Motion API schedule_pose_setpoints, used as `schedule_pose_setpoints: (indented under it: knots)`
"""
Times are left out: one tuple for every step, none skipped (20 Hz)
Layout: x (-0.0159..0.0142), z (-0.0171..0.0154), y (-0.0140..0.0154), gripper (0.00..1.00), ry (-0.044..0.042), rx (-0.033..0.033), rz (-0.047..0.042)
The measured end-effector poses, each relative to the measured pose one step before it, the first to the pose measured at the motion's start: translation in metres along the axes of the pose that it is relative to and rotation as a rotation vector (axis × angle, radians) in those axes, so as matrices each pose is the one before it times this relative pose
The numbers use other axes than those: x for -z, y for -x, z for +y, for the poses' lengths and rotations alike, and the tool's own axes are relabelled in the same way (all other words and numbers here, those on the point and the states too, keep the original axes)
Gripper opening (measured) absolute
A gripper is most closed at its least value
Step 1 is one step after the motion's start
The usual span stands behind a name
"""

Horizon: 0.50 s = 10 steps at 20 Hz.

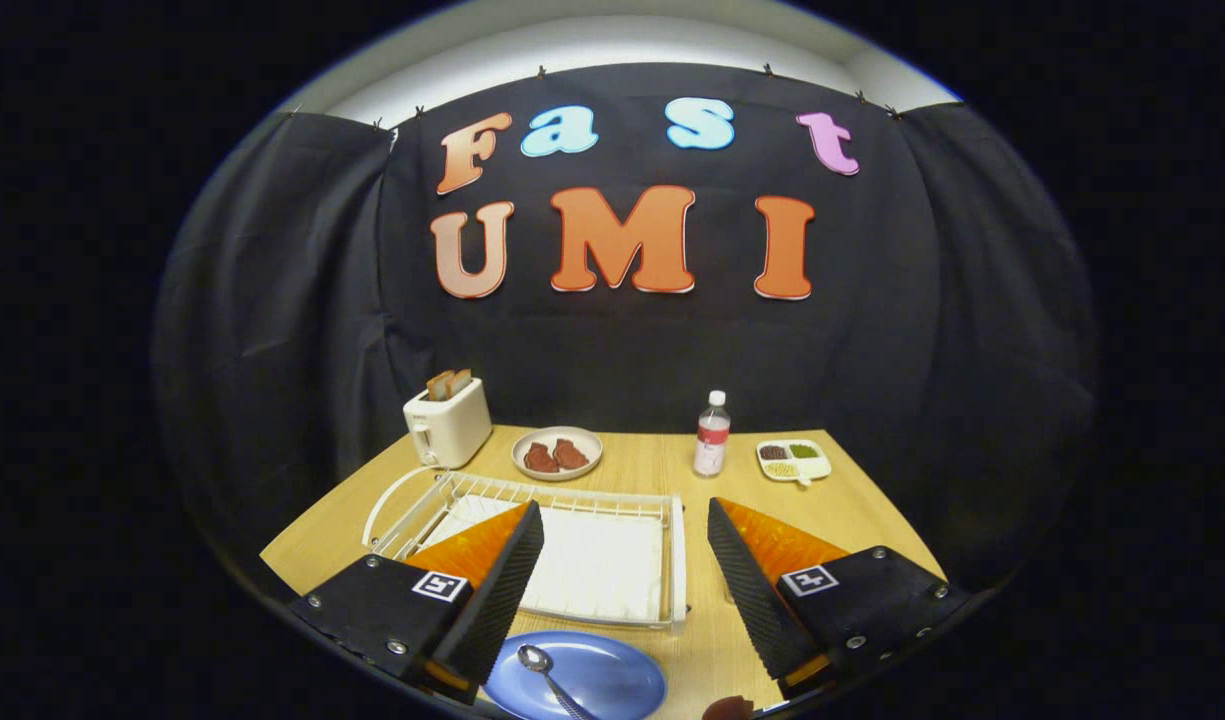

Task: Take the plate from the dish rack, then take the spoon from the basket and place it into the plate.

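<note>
So from where I'm driving this, the job looks basically done. The blue plate (582, 678) sits flat on the worktop (862, 510) just below and between the fingers, right in front of the dish rack (532, 545), and the spoon (547, 675) is lying in it, bowl end up toward the rack. The gripper (624, 565) is hanging above with its fingers spread wide, nothing between them, so it's let go. My guess is the plate got parked close to the rack to keep the reach short. Toaster (448, 420), a plate of meat (557, 452), a bottle (712, 435) and a small divided dish (794, 459) sit well beyond, out of the way.
</note>
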<state>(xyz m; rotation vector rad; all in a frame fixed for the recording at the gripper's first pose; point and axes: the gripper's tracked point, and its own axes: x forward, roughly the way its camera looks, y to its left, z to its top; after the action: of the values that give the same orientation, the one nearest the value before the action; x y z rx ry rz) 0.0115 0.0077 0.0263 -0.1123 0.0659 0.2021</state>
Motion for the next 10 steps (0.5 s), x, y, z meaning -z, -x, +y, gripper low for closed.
schedule_pose_setpoints:
  knots:
    - [-0.01075, -0.00285, -0.00048, 0.98, 0.00454, 0.00906, -0.021]
    - [-0.0096, -0.00241, 0.00063, 0.98, 0.00485, 0.01024, -0.01559]
    - [-0.00759, -0.00245, -0.00089, 0.98, 0.00375, 0.00907, -0.01645]
    - [-0.00653, -0.00189, -0.001, 0.98, 0.00237, 0.00821, -0.01526]
    - [-0.00438, -0.00266, -0.00048, 0.98, 0.00143, 0.01031, -0.00887]
    - [-0.00111, -0.00217, 0.00034, 0.98, 0.00223, 0.00938, -0.00296]
    - [-0.00176, -0.00015, 0.0004, 0.98, 0.00073, 0.00245, -0.0062]
    - [-0.00118, 0.0008, -0.00015, 0.98, 0.00055, 0.00093, -0.00417]
    - [0.00016, -0.00063, -0.00004, 0.98, 0.00267, 0.00331, -0.00039]
    - [0.00193, -0.00075, 0.00029, 0.98, 0.00247, 0.00344, 0.00149]
